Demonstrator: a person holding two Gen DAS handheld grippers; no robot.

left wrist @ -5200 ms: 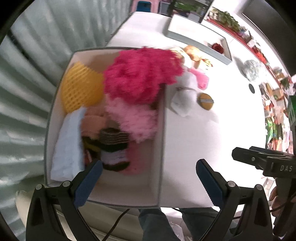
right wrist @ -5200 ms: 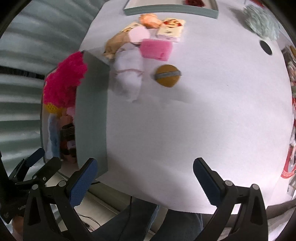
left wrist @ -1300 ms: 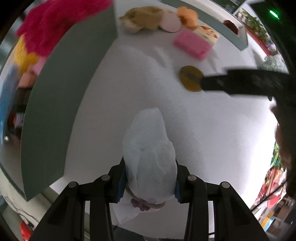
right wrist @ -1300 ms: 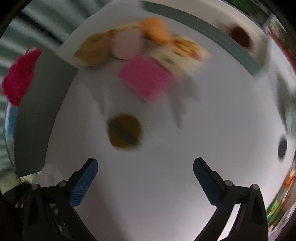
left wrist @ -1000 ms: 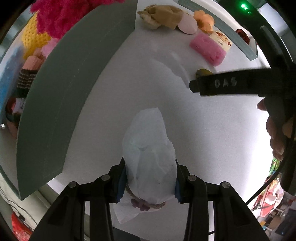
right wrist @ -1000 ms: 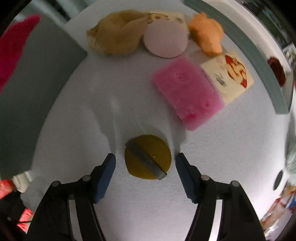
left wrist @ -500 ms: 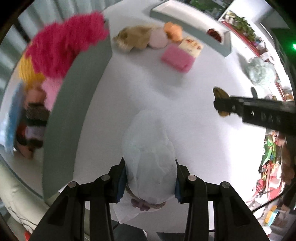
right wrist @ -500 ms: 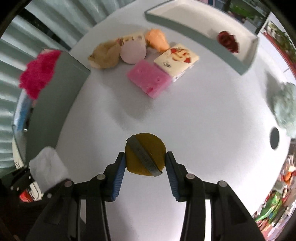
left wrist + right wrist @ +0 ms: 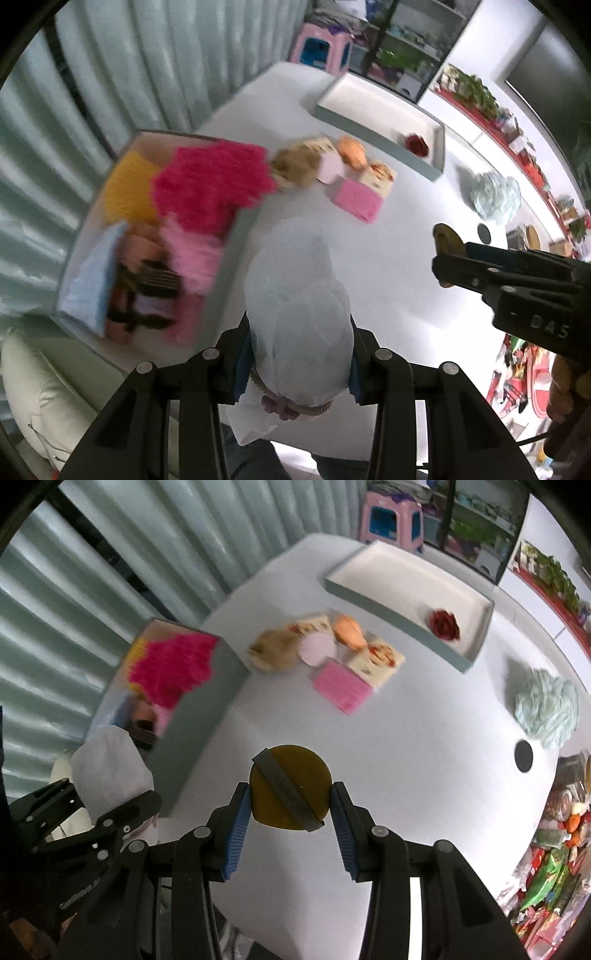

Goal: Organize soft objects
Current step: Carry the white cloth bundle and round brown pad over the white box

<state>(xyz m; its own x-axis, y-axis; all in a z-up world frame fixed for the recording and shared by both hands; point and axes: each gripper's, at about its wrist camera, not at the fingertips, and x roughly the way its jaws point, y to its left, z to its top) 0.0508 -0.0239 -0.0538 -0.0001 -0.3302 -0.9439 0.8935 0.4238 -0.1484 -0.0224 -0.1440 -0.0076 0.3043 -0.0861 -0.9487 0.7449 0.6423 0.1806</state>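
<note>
My left gripper [image 9: 298, 347] is shut on a white gauze pouch [image 9: 295, 306] tied with a cord, held above the table near the grey box [image 9: 225, 273]. The box holds a magenta fluffy item [image 9: 210, 192], a yellow one [image 9: 125, 192] and other soft things. My right gripper [image 9: 290, 810] is shut on a round mustard-yellow pad with a grey band [image 9: 290, 792], held above the white table [image 9: 424, 775]. The left gripper with the pouch shows at the left of the right wrist view [image 9: 107, 771]. The right gripper shows in the left wrist view [image 9: 454, 254].
On the table lie a pink sponge [image 9: 341, 686], a cream printed packet [image 9: 376, 661], an orange toy [image 9: 349, 629], a pink disc [image 9: 317, 650] and a tan plush [image 9: 275, 651]. A shallow tray [image 9: 391, 609] holds a red flower [image 9: 445, 624]. A pale green puff [image 9: 546, 705] lies at the right.
Both grippers have risen and pulled back from the table with their loads. The left one has swung toward the box, whose inside now shows.
</note>
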